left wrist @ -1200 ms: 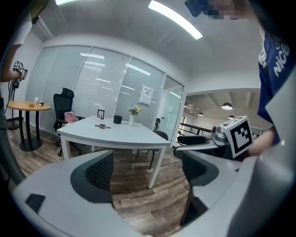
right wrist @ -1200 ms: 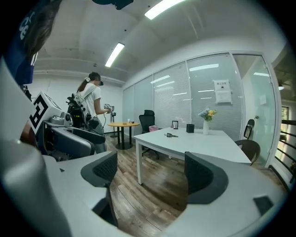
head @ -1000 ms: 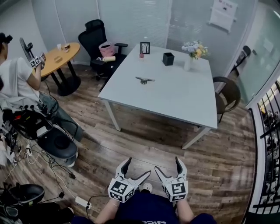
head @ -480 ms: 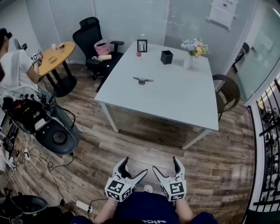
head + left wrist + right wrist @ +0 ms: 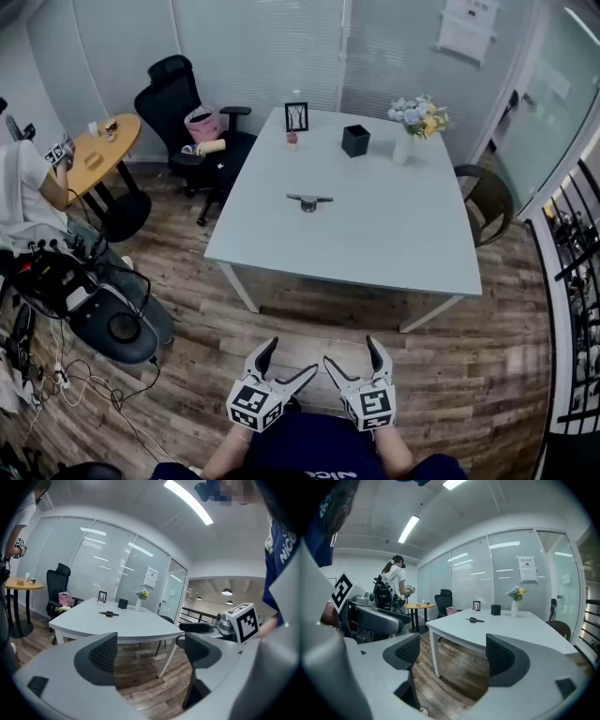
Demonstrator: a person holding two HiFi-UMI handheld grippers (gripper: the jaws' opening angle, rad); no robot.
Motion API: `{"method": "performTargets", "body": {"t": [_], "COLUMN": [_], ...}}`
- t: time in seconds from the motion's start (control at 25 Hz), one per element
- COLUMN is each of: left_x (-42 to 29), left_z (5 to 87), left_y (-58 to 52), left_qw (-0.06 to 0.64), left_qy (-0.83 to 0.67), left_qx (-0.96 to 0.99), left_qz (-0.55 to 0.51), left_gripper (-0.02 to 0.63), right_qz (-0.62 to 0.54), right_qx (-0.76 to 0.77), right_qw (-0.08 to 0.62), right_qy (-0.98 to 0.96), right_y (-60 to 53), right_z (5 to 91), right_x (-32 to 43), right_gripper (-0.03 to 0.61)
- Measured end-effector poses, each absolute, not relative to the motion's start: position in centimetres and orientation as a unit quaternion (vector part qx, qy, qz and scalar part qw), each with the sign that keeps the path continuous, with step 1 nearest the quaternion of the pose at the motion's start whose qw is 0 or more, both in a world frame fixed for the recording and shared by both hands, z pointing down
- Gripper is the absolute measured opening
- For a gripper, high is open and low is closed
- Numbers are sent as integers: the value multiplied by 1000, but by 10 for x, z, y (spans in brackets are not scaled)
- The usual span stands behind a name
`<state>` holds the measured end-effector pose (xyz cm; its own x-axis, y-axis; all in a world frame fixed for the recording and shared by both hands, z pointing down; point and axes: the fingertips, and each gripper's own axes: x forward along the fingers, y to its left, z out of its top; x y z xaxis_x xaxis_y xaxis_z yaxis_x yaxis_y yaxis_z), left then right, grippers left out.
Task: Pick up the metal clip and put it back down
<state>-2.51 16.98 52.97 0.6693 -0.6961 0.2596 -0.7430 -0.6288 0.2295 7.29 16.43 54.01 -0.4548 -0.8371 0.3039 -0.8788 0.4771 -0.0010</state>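
The metal clip [image 5: 309, 201] lies flat on the white table [image 5: 375, 244], toward its far left part; it also shows small as the clip [image 5: 108, 614] in the left gripper view and the clip [image 5: 474, 619] in the right gripper view. My left gripper [image 5: 291, 362] and right gripper [image 5: 352, 355] hang side by side over the wooden floor, well short of the table's near edge. Both stand open with nothing between their jaws. The clip is far from either gripper.
On the table's far side stand a picture frame [image 5: 296, 116], a black box [image 5: 355, 141] and a flower vase [image 5: 404, 142]. A black office chair [image 5: 178, 103], a round wooden table [image 5: 94, 150], a seated person [image 5: 23, 192] and cabled equipment [image 5: 84, 300] sit left. A brown chair [image 5: 487, 199] is right.
The view has moved forward toward the table, which now sits nearer and more centred. Both grippers stay open and low in the same pose.
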Motion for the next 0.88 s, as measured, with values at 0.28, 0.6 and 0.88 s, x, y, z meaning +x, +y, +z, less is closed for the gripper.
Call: {"method": "performTargets", "body": {"t": [0.28,0.6,0.88], "left_x": [-77,-97,-110], "left_z": [531,522,522], "left_y": [126,96,72], "left_qw": [174,169,190], "left_qy": [-380,-363,-385], "left_qx": [906,914,902], "left_qz": [67,63,53], "left_gripper": [446,446,446], "right_qz": [84,116,138], "right_qx": [523,542,517], "right_qw": [125,65,67], "right_qy": [-839,-830,-842], "right_y": [130,105,74], "right_z": [541,526,539], "right_x": [19,-4,-12], "right_gripper": [433,436,425]}}
